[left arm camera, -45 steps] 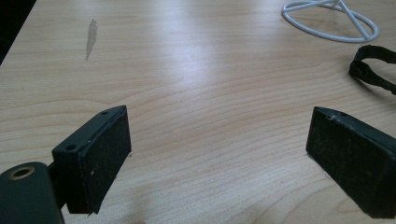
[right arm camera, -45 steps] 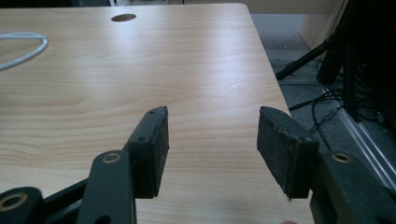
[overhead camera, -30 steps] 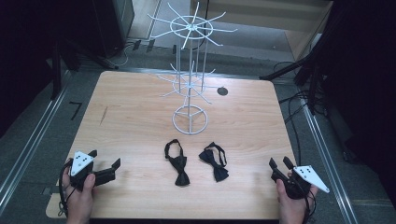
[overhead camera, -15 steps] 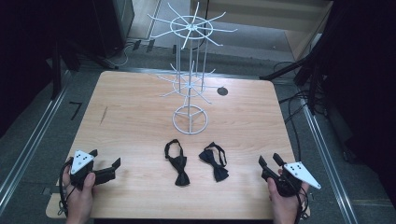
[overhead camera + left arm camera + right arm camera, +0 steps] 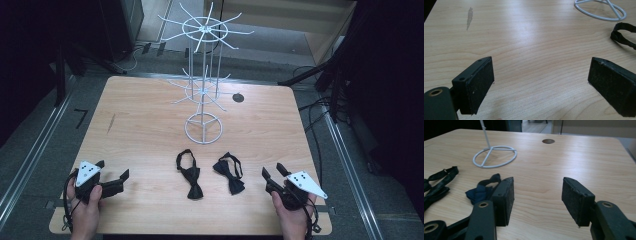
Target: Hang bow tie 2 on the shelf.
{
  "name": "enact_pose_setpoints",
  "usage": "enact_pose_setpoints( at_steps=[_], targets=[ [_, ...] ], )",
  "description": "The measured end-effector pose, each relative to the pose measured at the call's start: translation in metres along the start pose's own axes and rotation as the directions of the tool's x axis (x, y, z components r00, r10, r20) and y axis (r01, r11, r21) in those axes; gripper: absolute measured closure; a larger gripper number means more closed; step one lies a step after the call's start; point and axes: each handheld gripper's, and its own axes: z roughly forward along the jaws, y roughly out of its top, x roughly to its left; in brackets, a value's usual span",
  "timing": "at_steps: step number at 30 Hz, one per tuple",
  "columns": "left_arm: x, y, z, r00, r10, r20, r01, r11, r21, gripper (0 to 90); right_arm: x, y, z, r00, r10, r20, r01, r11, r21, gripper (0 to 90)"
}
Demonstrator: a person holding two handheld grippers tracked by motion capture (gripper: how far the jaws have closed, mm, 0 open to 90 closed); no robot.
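Note:
Two bow ties lie flat near the table's front edge: a black one (image 5: pixel 190 176) and, to its right, a dark blue one (image 5: pixel 230 176). In the right gripper view the blue tie (image 5: pixel 481 192) sits just left of and partly behind the left jaw, with the black tie (image 5: pixel 439 184) farther left. My right gripper (image 5: pixel 272 171) stands open a short way right of the blue tie, with nothing between its jaws (image 5: pixel 537 195). My left gripper (image 5: pixel 112 169) is open over bare wood at the front left (image 5: pixel 540 75). The black tie's strap (image 5: pixel 624 35) shows at that view's right edge.
A tall white wire display rack (image 5: pixel 202 87) with hook arms stands at mid table on a ring base (image 5: pixel 203 128), behind the ties. A round cable hole (image 5: pixel 238 97) lies near the far edge. Dark stands and cables surround the wooden table (image 5: pixel 140 125).
My right gripper has moved left along the front edge, closer to the blue bow tie. The left gripper and both ties have stayed where they were.

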Motion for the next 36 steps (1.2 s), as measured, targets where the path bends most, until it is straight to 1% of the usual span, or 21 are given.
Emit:
enact_pose_setpoints(
  at_steps=[1,2,4,5,9,10,11,12,13,14,16,18,20,23,26,28,30,31,33,34,36],
  targets=[
    [0.0,0.0,0.0,1.0,0.0,0.0,0.0,1.0,0.0,7.4,0.0,0.0,0.0,1.0,0.0,0.0,0.0,1.0,0.0,44.9],
    [0.0,0.0,0.0,1.0,0.002,0.0,-0.002,1.0,0.001,7.4,0.006,0.0,0.004,0.9999,-0.008,-0.011,0.008,1.0,0.01,45.7],
    [0.0,0.0,0.0,1.0,0.003,0.0,-0.003,1.0,-0.001,7.4,0.008,0.0,0.006,0.9998,-0.007,-0.016,0.008,1.0,0.014,46.2],
    [0.0,0.0,-0.001,1.0,-0.001,0.001,0.001,1.0,-0.002,7.4,0.013,0.0,0.011,0.9997,-0.008,-0.024,0.008,1.0,0.027,48.0],
    [0.0,0.0,-0.001,1.0,-0.003,0.002,0.003,1.0,0.0,7.4,0.021,0.0,0.018,0.9993,-0.01,-0.036,0.012,0.999,0.051,51.0],
    [0.0,0.0,-0.001,1.0,-0.003,0.0,0.003,1.0,-0.001,7.4,0.025,-0.001,0.023,0.9983,-0.009,-0.058,0.013,0.997,0.071,53.1],
    [0.0,0.0,-0.001,1.0,-0.001,0.0,0.001,1.0,-0.001,7.4,0.025,-0.001,0.023,0.9983,-0.009,-0.058,0.013,0.997,0.071,53.1],
    [-0.001,-0.001,-0.001,1.0,0.0,0.003,0.0,1.0,-0.002,7.4,0.029,-0.002,0.028,0.9964,-0.01,-0.084,0.018,0.996,0.089,53.4],
    [-0.001,-0.001,-0.001,1.0,0.0,0.003,0.0,1.0,-0.002,7.4,0.029,-0.002,0.028,0.9964,-0.01,-0.084,0.018,0.996,0.089,53.4],
    [-0.001,-0.001,-0.001,1.0,0.001,0.003,-0.001,1.0,-0.001,7.4,0.034,-0.003,0.033,0.9952,-0.004,-0.097,0.014,0.995,0.1,52.3],
    [-0.001,0.0,-0.001,1.0,0.002,0.0,-0.002,1.0,0.003,7.4,0.037,-0.003,0.035,0.9947,-0.001,-0.103,0.012,0.994,0.109,51.3],
    [-0.001,0.0,0.0,1.0,0.005,-0.002,-0.005,0.9999,0.01,7.4,0.045,-0.003,0.041,0.994,-0.009,-0.109,0.023,0.992,0.122,49.9],
    [-0.002,0.0,0.0,0.9999,0.011,-0.003,-0.011,0.9999,0.009,7.4,0.049,-0.003,0.044,0.9946,-0.006,-0.103,0.019,0.991,0.13,49.2],
    [-0.002,0.0,-0.001,1.0,0.006,-0.001,-0.006,1.0,0.004,7.4,0.051,-0.004,0.048,0.995,0.003,-0.1,0.011,0.99,0.138,47.9],
    [-0.001,0.0,-0.001,1.0,0.006,0.002,-0.006,1.0,0.006,7.4,0.056,-0.008,0.056,0.997,0.007,-0.077,0.006,0.985,0.172,45.8],
    [-0.001,0.0,-0.001,1.0,0.008,0.001,-0.008,0.9999,0.007,7.4,0.056,-0.009,0.057,0.9976,0.002,-0.07,0.01,0.984,0.179,45.3],
    [-0.001,0.0,0.0,1.0,0.008,0.0,-0.008,0.9999,0.008,7.4,0.058,-0.011,0.059,0.9979,0.006,-0.064,0.006,0.982,0.188,41.2],
    [-0.001,0.0,0.0,1.0,0.007,0.0,-0.007,0.9999,0.009,7.4,0.059,-0.012,0.061,0.9997,-0.002,-0.026,0.007,0.98,0.199,33.9],
    [-0.001,0.0,0.0,1.0,0.008,0.0,-0.008,0.9999,0.012,7.4,0.059,-0.013,0.061,0.9998,0.006,-0.016,-0.002,0.979,0.205,35.4],
    [-0.001,0.0,0.0,1.0,0.008,0.0,-0.008,0.9999,0.012,7.4,0.059,-0.013,0.061,0.9998,0.006,-0.016,-0.002,0.979,0.205,35.4],
    [-0.001,0.0,0.0,1.0,0.01,-0.001,-0.01,0.9999,0.014,7.4,0.06,-0.013,0.06,0.9997,0.003,-0.025,0.002,0.979,0.204,39.2]
  ],
)
